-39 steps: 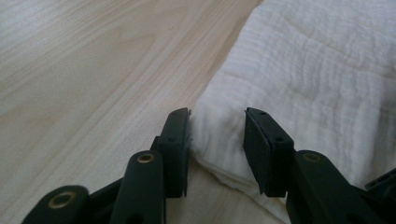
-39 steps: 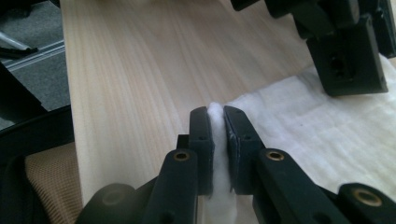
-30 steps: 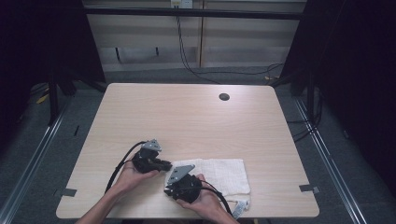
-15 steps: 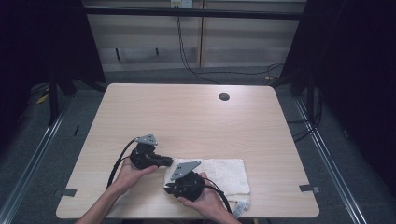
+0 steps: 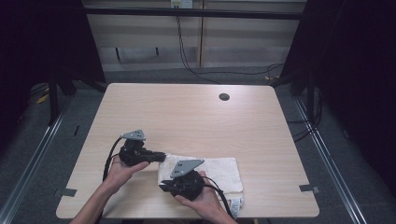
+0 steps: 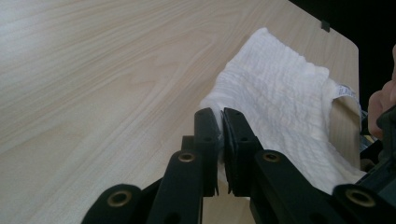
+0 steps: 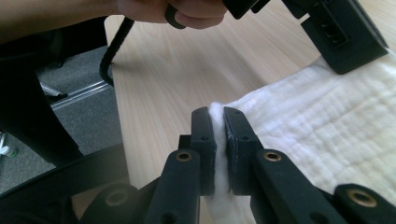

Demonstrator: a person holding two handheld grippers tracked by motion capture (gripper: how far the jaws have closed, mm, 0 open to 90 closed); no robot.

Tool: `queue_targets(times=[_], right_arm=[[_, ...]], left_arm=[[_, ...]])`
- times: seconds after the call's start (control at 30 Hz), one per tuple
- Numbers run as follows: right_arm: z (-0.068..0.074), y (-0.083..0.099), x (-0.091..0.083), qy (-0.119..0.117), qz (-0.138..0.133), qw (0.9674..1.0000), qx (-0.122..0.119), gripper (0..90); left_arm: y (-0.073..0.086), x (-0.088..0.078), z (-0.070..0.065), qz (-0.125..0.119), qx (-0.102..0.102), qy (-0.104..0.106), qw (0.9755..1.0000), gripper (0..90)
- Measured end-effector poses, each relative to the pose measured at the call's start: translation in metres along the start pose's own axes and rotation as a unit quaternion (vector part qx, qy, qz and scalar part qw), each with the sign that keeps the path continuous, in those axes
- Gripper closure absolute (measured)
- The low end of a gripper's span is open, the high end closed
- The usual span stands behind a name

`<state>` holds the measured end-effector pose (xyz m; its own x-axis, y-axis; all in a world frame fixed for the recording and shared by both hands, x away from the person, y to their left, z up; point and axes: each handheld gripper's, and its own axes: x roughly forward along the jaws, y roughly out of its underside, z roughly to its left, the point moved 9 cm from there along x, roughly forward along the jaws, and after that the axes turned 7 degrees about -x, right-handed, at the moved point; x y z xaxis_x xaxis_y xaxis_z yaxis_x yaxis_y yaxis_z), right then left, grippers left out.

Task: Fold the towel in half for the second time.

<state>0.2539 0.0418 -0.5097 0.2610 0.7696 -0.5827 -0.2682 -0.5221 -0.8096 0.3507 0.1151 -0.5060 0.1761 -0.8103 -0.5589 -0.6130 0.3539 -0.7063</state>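
Both grippers grip the towel (image 5: 210,170) lying on the counter (image 5: 187,116). The left gripper (image 6: 219,140) has its jaws closed on 1 corner, the right gripper (image 7: 218,135) likewise on another. The towel's long axis runs away beyond both jaws, so either hand is equally near.

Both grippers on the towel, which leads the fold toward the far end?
Probably left. Left gripper pinches the towel at its far-left corner; right gripper clamps the near-left corner, crowded against the table edge.
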Motion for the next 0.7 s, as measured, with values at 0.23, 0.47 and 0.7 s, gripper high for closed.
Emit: queue_targets(times=[0.23, 0.47, 0.7], right_arm=[[0.0, -0.03, 0.003, 0.006, -0.018, 0.9997, -0.017, 84.1], [-0.004, -0.058, 0.008, -0.004, -0.043, 0.999, -0.01, 84.1], [0.0, -0.085, 0.009, 0.0, -0.079, 0.9968, -0.009, 84.1]], left_arm=[[-0.014, -0.015, 0.006, -0.027, -0.005, -0.017, 0.9995, 85.3], [-0.025, -0.037, 0.01, -0.058, 0.013, -0.04, 0.9974, 85.2], [-0.038, -0.06, 0.011, -0.071, 0.026, -0.06, 0.9953, 85.2]])
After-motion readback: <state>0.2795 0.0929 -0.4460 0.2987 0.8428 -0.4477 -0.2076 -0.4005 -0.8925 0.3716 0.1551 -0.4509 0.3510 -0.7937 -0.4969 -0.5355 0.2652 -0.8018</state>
